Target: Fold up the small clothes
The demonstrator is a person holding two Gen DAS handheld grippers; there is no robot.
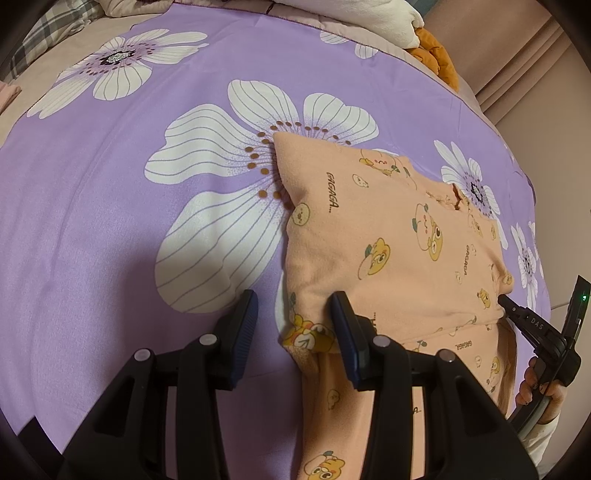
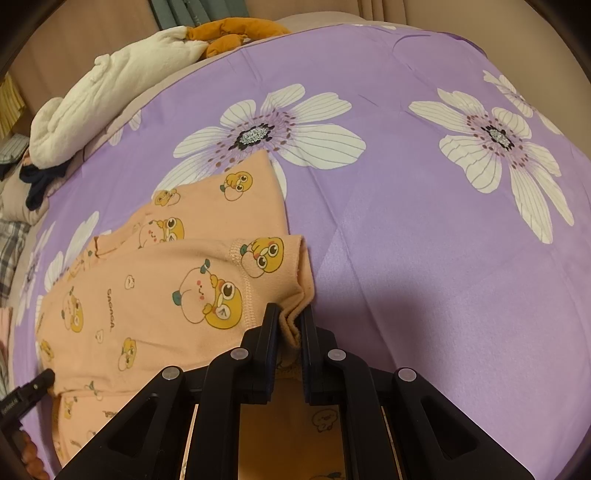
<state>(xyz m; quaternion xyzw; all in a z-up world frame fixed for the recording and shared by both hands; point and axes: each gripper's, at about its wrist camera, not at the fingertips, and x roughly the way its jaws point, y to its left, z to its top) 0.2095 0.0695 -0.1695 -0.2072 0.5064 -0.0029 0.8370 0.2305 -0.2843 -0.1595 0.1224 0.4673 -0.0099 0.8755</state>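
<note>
A small peach garment [image 1: 399,251] printed with yellow cartoon figures lies partly folded on a purple flowered sheet [image 1: 110,221]. My left gripper [image 1: 295,314] is open, its right finger resting on the garment's near left corner, its left finger on the sheet. My right gripper [image 2: 290,328] is shut on the garment's bunched hem [image 2: 291,321] at its right corner. The garment [image 2: 155,295] spreads to the left in the right wrist view. The right gripper also shows in the left wrist view [image 1: 506,301] at the garment's right edge. The left gripper's tip [image 2: 44,378] shows at the garment's left edge.
A cream plush [image 2: 110,85] and an orange plush [image 2: 232,33] lie at the sheet's far edge. Plaid fabric [image 1: 55,33] lies at the far left. A dark cloth [image 2: 40,181] sits beside the cream plush. A padded headboard [image 1: 524,55] rises behind.
</note>
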